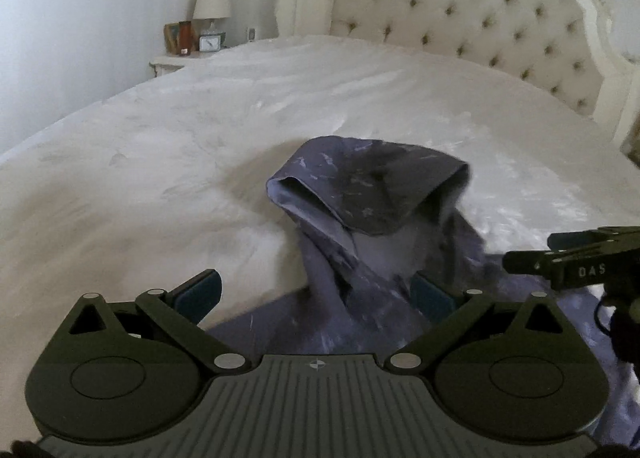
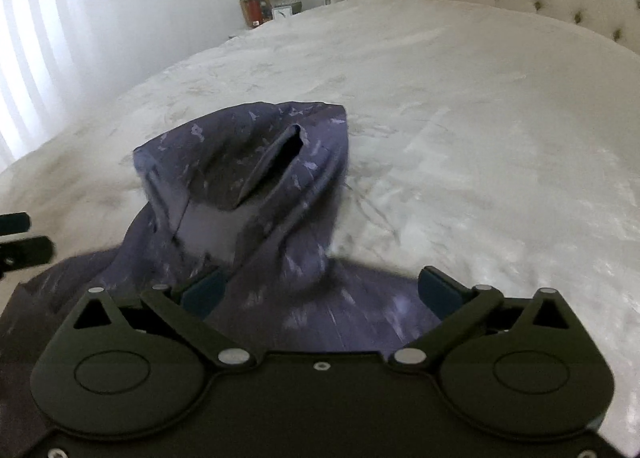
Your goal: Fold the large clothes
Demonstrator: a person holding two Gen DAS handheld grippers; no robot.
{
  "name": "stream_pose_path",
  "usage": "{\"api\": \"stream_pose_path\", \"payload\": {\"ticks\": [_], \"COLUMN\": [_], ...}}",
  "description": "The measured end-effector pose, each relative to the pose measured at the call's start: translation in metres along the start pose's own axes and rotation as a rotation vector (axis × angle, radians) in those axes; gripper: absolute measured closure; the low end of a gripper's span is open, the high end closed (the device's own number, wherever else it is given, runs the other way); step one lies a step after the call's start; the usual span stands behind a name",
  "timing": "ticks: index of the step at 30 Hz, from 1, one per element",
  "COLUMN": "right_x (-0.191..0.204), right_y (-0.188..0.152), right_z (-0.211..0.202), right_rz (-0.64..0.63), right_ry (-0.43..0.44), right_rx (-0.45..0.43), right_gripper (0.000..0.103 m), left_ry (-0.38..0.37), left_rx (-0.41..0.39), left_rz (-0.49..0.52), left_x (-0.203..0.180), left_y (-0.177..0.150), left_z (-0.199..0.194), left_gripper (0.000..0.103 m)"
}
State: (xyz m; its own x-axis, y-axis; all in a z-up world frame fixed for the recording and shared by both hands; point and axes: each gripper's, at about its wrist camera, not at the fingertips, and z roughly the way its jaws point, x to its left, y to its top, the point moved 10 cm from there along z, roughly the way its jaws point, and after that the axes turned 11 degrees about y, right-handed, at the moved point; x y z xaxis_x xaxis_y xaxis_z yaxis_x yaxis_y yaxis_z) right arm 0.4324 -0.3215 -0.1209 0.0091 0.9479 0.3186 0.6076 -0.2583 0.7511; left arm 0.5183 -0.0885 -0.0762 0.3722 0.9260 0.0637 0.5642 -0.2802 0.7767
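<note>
The purple garment (image 2: 256, 193) sits bunched on the white bed (image 2: 460, 117), one fold standing up loose like a hood. Probably best to flatten that hump and find two clean edges before grabbing again, otherwise the fold goes crooked. Left gripper (image 1: 316, 292) and right gripper (image 2: 320, 290) both angle down over the cloth, side by side, jaws spread wide, pinching nothing.
</note>
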Motion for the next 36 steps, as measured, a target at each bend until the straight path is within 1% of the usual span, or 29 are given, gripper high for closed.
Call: {"api": "stream_pose_path", "payload": {"ticks": [5,8,10,11,12,13,17,19,21,22,24,26,28,29,31,34,36], "right_x": [0.013,0.018,0.013,0.006,-0.004,-0.019,-0.082,-0.100,-0.112,-0.116,-0.121,-0.117,-0.110,-0.105,-0.098,-0.085,-0.068], "right_y": [0.018,0.027,0.026,0.026,0.026,0.025,0.022,0.017,0.014,0.012,0.009,0.007,0.008,0.010,0.013,0.014,0.020], "right_z": [0.041,0.063,0.075,0.079,0.081,0.081,0.071,0.070,0.070,0.070,0.072,0.073,0.070,0.064,0.055,0.033,0.019], "right_rz": [-0.085,-0.140,-0.158,-0.159,-0.146,-0.113,0.072,0.141,0.172,0.191,0.223,0.203,0.144,0.110,0.067,-0.001,-0.077], "right_ry": [0.001,0.004,0.005,0.004,0.005,0.010,0.017,0.033,0.026,0.035,0.058,0.055,0.065,0.083,0.124,0.165,0.176], "right_rx": [-0.008,-0.008,0.022,0.034,0.040,0.033,-0.048,-0.066,-0.085,-0.090,-0.102,-0.093,-0.067,-0.061,-0.048,-0.035,-0.060], "right_gripper": [0.001,0.002,0.015,0.031,0.034,0.033,0.029,0.028,0.022,0.021,0.017,0.015,0.014,0.014,0.014,0.014,0.014], "left_ry": [0.034,0.062,0.065,0.064,0.067,0.067,0.058,0.072,0.081,0.076,0.062,0.049,0.054,0.040,0.002,-0.073,-0.070], "left_rx": [0.008,0.000,-0.008,-0.010,-0.012,-0.012,-0.034,-0.017,0.010,0.024,0.076,0.113,0.121,0.110,0.063,-0.059,-0.148], "left_rz": [0.015,0.045,0.066,0.078,0.088,0.098,0.116,0.105,0.085,0.078,0.045,-0.034,-0.074,-0.078,-0.060,-0.022,-0.008], "left_x": [-0.003,-0.006,-0.009,-0.011,-0.012,-0.013,-0.015,-0.012,-0.004,-0.001,0.008,0.019,0.026,0.027,0.025,0.021,0.021], "left_y": [0.007,0.013,0.015,0.015,0.015,0.014,0.012,0.008,-0.001,-0.006,-0.017,-0.022,-0.022,-0.020,-0.012,0.008,0.027], "left_z": [0.045,0.064,0.072,0.076,0.079,0.082,0.088,0.094,0.100,0.102,0.106,0.104,0.094,0.086,0.064,0.024,0.006], "left_gripper": [0.001,0.001,0.001,0.001,0.001,0.001,0.001,0.001,0.000,0.000,0.000,0.000,0.000,0.001,0.002,0.001,0.001]}}
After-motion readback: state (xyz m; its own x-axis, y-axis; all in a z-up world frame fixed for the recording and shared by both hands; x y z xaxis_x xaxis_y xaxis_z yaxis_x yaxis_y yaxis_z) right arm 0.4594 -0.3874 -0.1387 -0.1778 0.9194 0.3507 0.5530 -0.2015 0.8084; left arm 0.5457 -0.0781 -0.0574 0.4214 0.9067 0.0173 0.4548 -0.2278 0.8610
